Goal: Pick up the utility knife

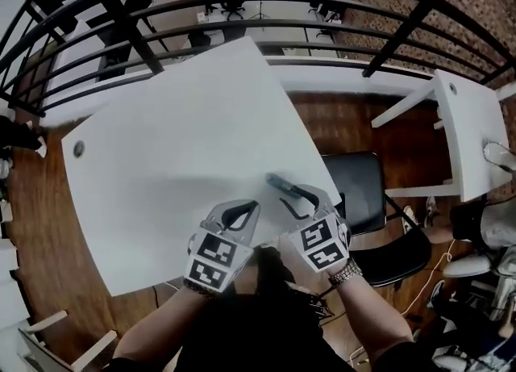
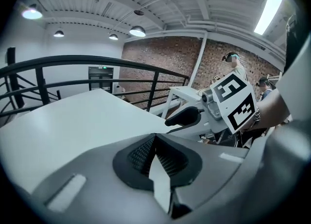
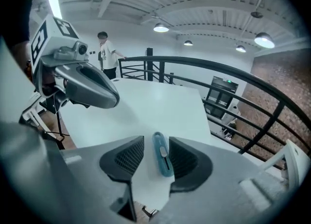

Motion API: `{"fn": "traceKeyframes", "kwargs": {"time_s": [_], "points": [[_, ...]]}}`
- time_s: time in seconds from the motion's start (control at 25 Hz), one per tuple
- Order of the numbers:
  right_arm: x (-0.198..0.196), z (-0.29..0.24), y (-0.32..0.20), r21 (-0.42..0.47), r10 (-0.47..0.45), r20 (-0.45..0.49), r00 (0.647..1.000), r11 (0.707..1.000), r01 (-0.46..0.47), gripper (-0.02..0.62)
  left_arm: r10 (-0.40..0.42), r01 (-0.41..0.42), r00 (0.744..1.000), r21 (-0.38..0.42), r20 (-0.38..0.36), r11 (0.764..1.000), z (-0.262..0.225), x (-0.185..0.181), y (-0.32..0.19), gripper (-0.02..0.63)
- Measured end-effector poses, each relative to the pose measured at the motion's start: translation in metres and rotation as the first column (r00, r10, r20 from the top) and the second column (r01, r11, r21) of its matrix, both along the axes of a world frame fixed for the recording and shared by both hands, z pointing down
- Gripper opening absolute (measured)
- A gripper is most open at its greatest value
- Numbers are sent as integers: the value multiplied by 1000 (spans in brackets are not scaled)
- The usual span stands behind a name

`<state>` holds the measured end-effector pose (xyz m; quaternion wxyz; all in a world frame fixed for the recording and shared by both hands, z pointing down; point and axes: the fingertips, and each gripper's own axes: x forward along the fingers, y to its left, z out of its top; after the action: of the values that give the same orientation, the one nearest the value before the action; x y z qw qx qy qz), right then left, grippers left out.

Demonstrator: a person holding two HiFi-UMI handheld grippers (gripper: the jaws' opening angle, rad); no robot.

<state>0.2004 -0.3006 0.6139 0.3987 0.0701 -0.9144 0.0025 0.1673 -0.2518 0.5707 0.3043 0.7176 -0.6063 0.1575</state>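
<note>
A blue-grey utility knife (image 1: 281,184) lies flat on the white table (image 1: 161,152), close to its near right edge. My right gripper (image 1: 297,197) is right at it and points down at the table. In the right gripper view the knife (image 3: 162,159) lies lengthwise between the two black pads (image 3: 127,156), with a gap on each side, so the right gripper (image 3: 156,143) is open around it. My left gripper (image 1: 242,213) hovers just left of it, near the table's front edge. In the left gripper view the left gripper (image 2: 155,138) has its pads meeting at the tips, with nothing between them.
A black chair (image 1: 359,193) stands just right of the table's near corner. A black railing (image 1: 242,31) curves behind the table. A second white table (image 1: 476,144) is at the far right. A person (image 3: 106,53) stands in the background.
</note>
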Motion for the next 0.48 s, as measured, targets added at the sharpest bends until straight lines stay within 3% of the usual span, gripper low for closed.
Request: {"fn": "traceKeyframes", "kwargs": {"time_s": [0.2, 0.48], "points": [[-7, 40, -8, -20, -101, -54, 993, 995, 100, 150, -69, 70, 997, -40, 15, 997, 22, -4, -1, 17], [-8, 62, -5, -63, -200, -95, 975, 979, 194, 160, -106, 107, 994, -80, 15, 991, 31, -8, -6, 17]]}}
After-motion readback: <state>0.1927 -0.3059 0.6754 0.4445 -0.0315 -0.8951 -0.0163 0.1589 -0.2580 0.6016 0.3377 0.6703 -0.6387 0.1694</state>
